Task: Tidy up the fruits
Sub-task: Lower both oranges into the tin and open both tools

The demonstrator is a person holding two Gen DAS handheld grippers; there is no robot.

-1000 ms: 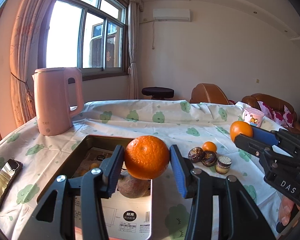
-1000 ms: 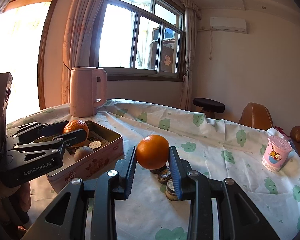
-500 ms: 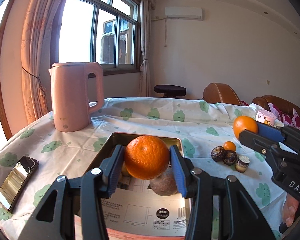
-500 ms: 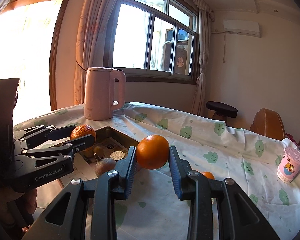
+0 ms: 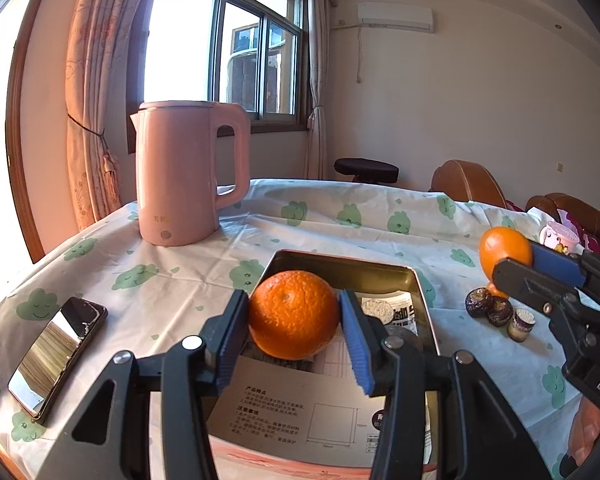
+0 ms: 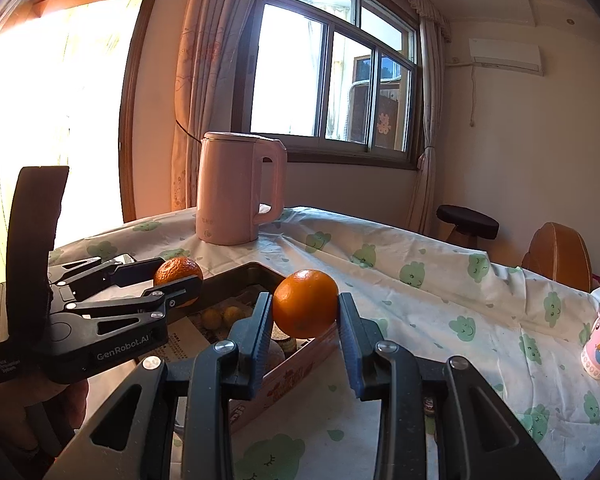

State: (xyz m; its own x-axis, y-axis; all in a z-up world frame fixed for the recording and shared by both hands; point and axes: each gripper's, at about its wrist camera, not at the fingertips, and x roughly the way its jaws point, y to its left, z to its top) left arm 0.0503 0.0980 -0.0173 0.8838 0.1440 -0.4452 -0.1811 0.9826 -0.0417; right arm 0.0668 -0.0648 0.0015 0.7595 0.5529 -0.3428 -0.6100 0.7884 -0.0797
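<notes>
Carrying oranges binward: left gripper [image 5: 294,322] clamps one orange [image 5: 293,314] mid-frame over the tin [image 5: 416,280]; right gripper [image 6: 305,318] clamps another orange [image 6: 305,304], seemingly near its rim; each needs lowering, then release.

left hand-held gripper [image 5: 294,334]: black frame, blue pads, silver screws | right hand-held gripper [image 6: 305,322]: same, "DAS" marking

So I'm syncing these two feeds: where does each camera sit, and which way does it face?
Left wrist: on the left gripper, facing over the tin toward kettle and window; right gripper at right.
Right wrist: on the right gripper, facing the same way; left gripper at left.
Shared: kettle, tin, both oranges.
</notes>
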